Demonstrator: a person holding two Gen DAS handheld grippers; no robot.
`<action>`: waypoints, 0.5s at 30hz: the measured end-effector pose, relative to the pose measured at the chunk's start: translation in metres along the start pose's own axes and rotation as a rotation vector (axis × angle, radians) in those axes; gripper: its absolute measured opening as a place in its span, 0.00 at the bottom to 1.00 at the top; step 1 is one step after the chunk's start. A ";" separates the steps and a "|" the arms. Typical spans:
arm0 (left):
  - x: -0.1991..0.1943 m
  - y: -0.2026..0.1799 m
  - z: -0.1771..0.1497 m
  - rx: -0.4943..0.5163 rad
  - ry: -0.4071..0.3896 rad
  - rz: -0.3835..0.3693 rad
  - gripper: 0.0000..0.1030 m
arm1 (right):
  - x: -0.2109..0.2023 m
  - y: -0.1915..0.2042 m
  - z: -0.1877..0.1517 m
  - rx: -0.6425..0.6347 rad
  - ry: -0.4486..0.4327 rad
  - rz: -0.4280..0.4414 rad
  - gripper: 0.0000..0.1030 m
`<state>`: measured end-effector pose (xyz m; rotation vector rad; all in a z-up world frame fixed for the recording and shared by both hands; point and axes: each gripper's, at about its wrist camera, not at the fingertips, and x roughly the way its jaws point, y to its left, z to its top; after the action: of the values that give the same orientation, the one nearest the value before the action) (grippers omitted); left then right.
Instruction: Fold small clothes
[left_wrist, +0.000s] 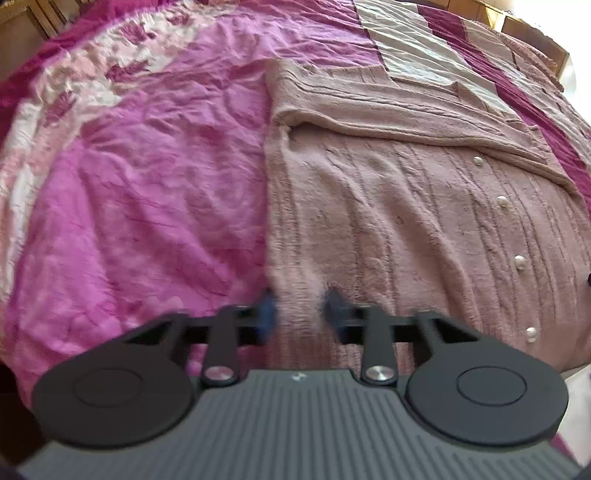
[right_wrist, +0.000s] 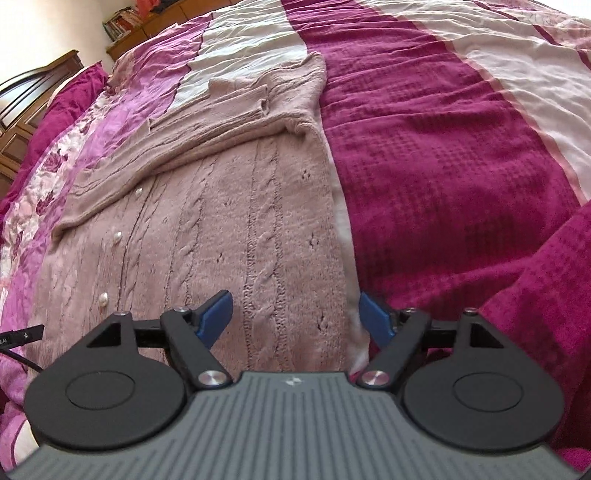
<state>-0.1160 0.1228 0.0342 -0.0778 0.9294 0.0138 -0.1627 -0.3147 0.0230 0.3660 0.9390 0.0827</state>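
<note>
A dusty-pink cable-knit cardigan (left_wrist: 406, 221) with pearl buttons (left_wrist: 520, 263) lies flat on the bed, sleeves folded across its upper part. It also shows in the right wrist view (right_wrist: 229, 221). My left gripper (left_wrist: 301, 310) is open over the cardigan's near left edge, its blue fingertips (left_wrist: 267, 310) blurred. My right gripper (right_wrist: 297, 317) is open wide over the cardigan's near right edge, one blue fingertip (right_wrist: 216, 314) above the knit, the other beside it. Neither holds anything.
The bed is covered by a pink, magenta and cream striped quilt (left_wrist: 147, 184) that also shows in the right wrist view (right_wrist: 443, 166). Wooden furniture (right_wrist: 22, 110) and a shelf with books (right_wrist: 122, 26) stand beyond the bed. A black cable (right_wrist: 18, 354) lies at left.
</note>
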 end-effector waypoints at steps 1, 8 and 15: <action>-0.003 0.005 0.000 -0.019 -0.004 -0.021 0.12 | 0.000 0.001 0.000 -0.003 0.000 -0.001 0.80; -0.019 0.027 -0.006 -0.046 -0.021 0.093 0.10 | 0.000 -0.001 0.000 -0.001 -0.001 0.007 0.80; -0.021 0.029 -0.007 -0.101 -0.001 0.001 0.12 | 0.001 0.002 0.000 -0.011 0.000 0.004 0.81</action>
<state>-0.1355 0.1514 0.0457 -0.1710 0.9273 0.0622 -0.1615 -0.3129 0.0229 0.3577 0.9376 0.0917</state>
